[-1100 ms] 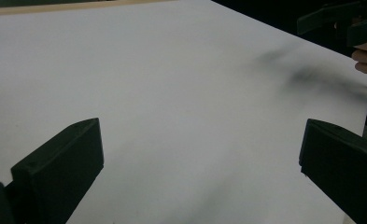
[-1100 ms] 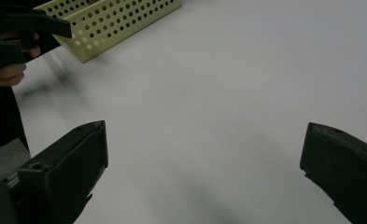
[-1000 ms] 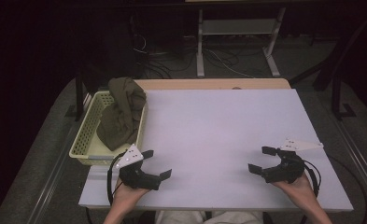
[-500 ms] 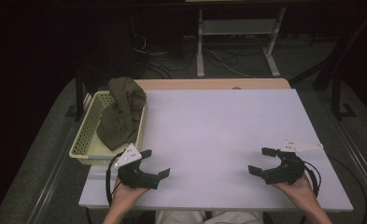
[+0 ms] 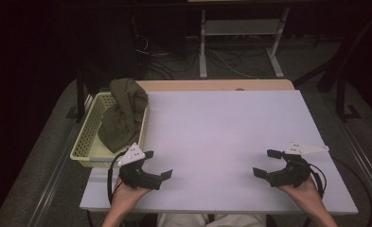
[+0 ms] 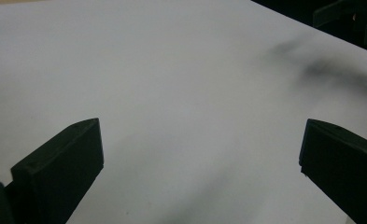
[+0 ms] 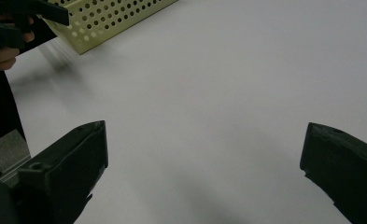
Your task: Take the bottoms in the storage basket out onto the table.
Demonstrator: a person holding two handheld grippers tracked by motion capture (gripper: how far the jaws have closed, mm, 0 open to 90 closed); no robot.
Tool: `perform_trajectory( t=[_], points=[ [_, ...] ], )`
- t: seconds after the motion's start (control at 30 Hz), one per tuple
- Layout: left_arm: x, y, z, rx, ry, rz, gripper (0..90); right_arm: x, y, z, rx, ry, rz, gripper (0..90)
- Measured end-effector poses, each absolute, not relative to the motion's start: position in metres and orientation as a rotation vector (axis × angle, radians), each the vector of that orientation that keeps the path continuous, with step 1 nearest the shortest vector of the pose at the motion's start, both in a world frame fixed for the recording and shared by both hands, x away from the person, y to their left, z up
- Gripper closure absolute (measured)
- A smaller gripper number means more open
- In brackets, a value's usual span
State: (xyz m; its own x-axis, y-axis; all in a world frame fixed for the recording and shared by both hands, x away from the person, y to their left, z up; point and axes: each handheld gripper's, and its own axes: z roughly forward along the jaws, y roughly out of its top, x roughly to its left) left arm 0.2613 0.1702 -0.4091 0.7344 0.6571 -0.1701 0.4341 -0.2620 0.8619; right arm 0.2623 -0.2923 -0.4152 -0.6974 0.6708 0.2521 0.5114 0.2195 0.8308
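Both grippers spread wide over the bare white table, holding nothing.

We see the left gripper point(image 5: 157, 164) at the lower left of the high view and the right gripper point(image 5: 267, 163) at the lower right, each with jaws far apart and nothing between them but white table point(image 5: 221, 132). At the left edge sits a perforated yellow basket point(image 5: 86, 146) with an olive-green cloth point(image 5: 122, 113) heaped in it, just beside our left gripper.
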Motion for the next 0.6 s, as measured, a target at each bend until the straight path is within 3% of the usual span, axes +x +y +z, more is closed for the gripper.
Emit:
perform_trajectory(
  t=[0.6],
  points=[
    [0.275,0.167,-0.387,1.945,0.82,0.246,0.0,0.26,-0.293,-0.414,1.144,2.318,1.473,0.7]
  ],
)
